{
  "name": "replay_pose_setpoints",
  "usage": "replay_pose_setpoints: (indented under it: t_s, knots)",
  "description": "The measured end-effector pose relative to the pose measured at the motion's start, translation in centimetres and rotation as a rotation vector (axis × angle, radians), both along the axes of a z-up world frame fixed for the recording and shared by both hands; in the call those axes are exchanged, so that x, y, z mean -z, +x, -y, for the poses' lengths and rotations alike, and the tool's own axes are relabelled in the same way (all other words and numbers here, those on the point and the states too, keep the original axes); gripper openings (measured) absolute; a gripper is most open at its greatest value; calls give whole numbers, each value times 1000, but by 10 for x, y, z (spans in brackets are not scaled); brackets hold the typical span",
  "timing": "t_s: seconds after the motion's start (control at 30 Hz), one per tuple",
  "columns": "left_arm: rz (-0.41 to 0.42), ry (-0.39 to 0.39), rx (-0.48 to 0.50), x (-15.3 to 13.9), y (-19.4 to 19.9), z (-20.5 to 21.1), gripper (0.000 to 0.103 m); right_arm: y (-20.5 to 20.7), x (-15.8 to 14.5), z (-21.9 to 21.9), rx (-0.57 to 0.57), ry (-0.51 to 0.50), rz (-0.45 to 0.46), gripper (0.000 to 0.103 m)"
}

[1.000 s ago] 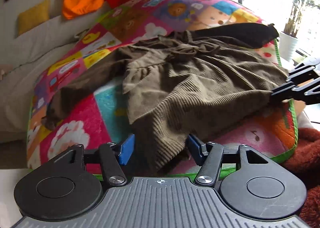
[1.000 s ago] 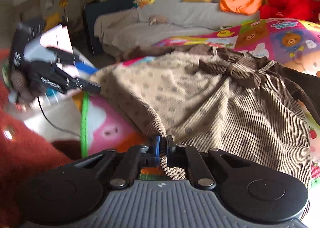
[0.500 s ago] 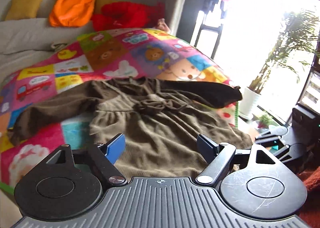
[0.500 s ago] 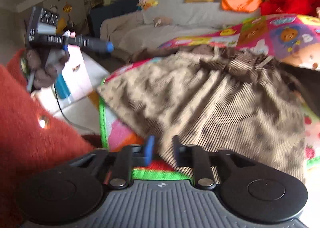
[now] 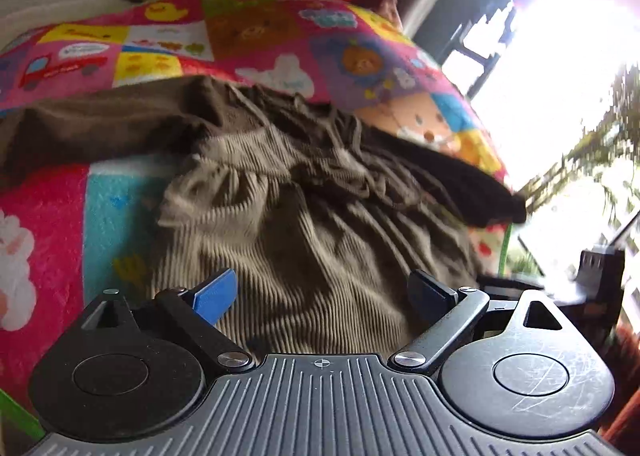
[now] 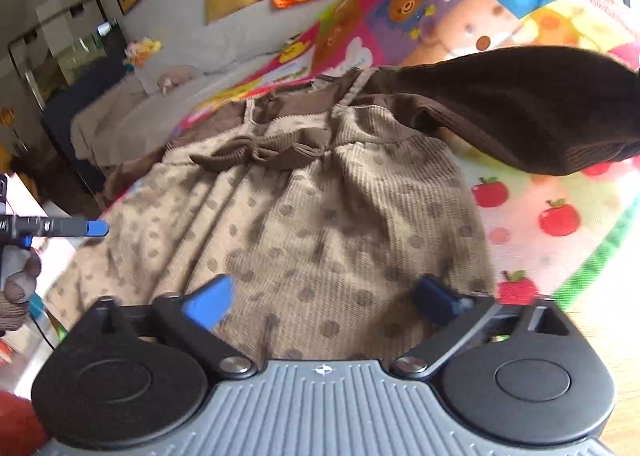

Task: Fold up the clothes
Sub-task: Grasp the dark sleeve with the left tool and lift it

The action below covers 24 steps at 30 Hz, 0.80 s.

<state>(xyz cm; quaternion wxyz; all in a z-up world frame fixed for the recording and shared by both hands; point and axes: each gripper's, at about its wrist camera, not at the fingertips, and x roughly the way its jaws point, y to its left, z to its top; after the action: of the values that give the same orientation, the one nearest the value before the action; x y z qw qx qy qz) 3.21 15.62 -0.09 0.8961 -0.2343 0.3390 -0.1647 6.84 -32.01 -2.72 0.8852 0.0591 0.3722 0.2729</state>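
Note:
A brown corduroy dotted dress (image 6: 320, 216) with dark brown sleeves lies spread flat on a colourful patchwork play mat (image 6: 540, 216); it also shows in the left wrist view (image 5: 304, 216). My left gripper (image 5: 320, 296) is open and empty, just above the skirt's hem. My right gripper (image 6: 324, 300) is open and empty over the skirt's lower part. One dark sleeve (image 6: 520, 108) stretches out to the right. The left gripper's blue tip (image 6: 94, 228) shows at the left edge of the right wrist view.
A grey sofa (image 6: 192, 68) with yellow, orange and red cushions stands behind the mat. A bright window with plants (image 5: 580, 116) is at the right. A red fluffy rug (image 6: 16, 424) lies beside the mat's near edge.
My right gripper let go of the skirt's hem and opened wide. Both grippers rose and moved forward over the dress, which now lies flatter. The left gripper opened wider.

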Motion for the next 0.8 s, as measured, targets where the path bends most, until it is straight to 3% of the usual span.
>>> replay_pose_setpoints:
  t_s: [0.1, 0.27, 0.37, 0.43, 0.53, 0.6, 0.73, 0.77, 0.8]
  knots:
    - [-7, -166, -223, 4, 14, -41, 97, -4, 4, -9, 18, -45, 42, 103]
    - [-65, -436, -601, 26, 41, -109, 97, -12, 4, -33, 14, -208, 83, 103]
    - [-151, -480, -760, 47, 54, -127, 96, 0, -4, -32, -15, -189, 44, 103]
    - [-168, -510, -827, 59, 58, -134, 96, 10, -12, -23, 5, -114, 32, 103]
    - [-199, -496, -884, 71, 70, -145, 84, 24, -25, -4, 99, 18, 66, 103]
    - [-214, -442, -903, 72, 83, -151, 78, 33, -27, 6, 166, 92, 93, 103]
    - [-184, -231, -905, 53, 105, -147, 30, 49, -17, 24, 274, 251, 116, 103]
    - [-168, -190, -896, 44, 109, -143, 20, 52, -12, 27, 294, 289, 116, 103]
    - [-152, -149, -888, 36, 113, -140, 18, 54, -8, 29, 309, 310, 114, 103]
